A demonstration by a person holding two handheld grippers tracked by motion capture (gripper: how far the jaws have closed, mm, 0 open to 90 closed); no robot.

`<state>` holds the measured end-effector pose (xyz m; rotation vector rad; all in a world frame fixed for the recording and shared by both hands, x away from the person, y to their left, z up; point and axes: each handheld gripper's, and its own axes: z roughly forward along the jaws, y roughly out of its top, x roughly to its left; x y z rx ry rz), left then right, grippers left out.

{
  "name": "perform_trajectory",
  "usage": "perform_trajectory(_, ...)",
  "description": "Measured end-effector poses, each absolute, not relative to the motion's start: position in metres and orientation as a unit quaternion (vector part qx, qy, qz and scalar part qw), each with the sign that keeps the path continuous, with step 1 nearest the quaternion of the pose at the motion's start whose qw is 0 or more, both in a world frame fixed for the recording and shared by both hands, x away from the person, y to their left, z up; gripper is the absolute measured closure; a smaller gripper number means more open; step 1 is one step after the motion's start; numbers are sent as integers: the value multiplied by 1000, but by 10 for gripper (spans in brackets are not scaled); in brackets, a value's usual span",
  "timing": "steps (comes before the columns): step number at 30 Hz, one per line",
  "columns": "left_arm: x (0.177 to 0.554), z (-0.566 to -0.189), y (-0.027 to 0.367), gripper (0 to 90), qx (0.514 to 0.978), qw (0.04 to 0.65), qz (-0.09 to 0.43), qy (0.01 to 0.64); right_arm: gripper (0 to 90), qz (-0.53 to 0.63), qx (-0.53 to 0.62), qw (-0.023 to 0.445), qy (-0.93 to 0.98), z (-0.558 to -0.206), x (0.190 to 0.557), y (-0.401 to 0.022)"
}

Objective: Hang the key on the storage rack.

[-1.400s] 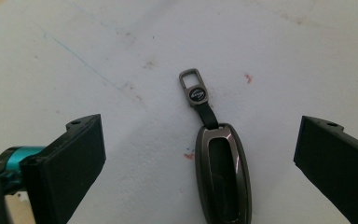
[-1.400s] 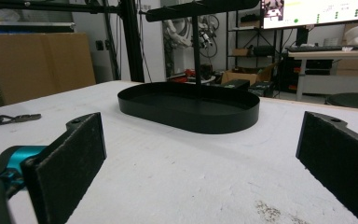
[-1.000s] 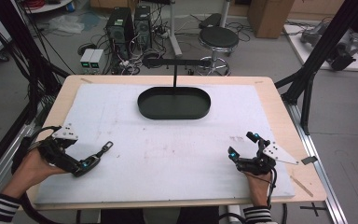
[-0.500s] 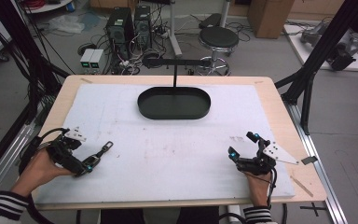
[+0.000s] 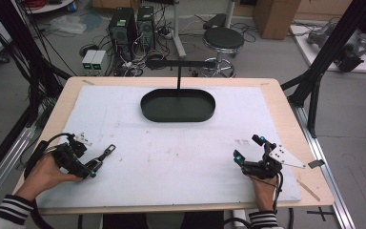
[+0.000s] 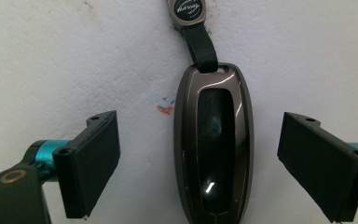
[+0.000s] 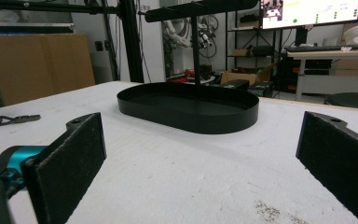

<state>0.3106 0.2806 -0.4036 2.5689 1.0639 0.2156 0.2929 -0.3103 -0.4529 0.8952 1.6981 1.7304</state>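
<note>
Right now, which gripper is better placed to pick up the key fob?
Left. The left gripper has the key fob lying on the mat between its jaws, which have just been closing but do not touch it. The right gripper sits far across the table, facing the tray.

The left tongs [image 5: 95,164] lie low over the near-left part of the surface [image 5: 171,157], gripped by the person's left hand [image 5: 45,174], pointing down. Their jaws have just been closing but stand apart, pads [image 6: 93,163] pressing on nothing. The right tongs [image 5: 249,151], in the right hand [image 5: 262,183], point forward, jaws wide apart.
</note>
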Motion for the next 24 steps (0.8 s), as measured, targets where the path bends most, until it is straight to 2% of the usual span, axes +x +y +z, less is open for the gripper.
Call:
perform_trajectory(8, 311, -406, 277, 156, 911, 164, 61, 373, 3, 644, 334, 273, 631, -453, 293, -310)
perform_trajectory(9, 312, -406, 276, 186, 911, 161, 60, 374, 3, 644, 334, 273, 631, -453, 293, -310)
perform_trajectory(13, 313, -407, 275, 200, 912, 156, 50, 376, 4, 644, 334, 274, 631, -453, 293, -310)
perform_trajectory(18, 313, -407, 274, 275, 914, 152, 40, 375, 3, 644, 335, 273, 631, -453, 293, -310)
perform_trajectory(24, 314, -407, 274, 302, 914, 137, 33, 380, 3, 644, 334, 275, 631, -453, 293, -310)
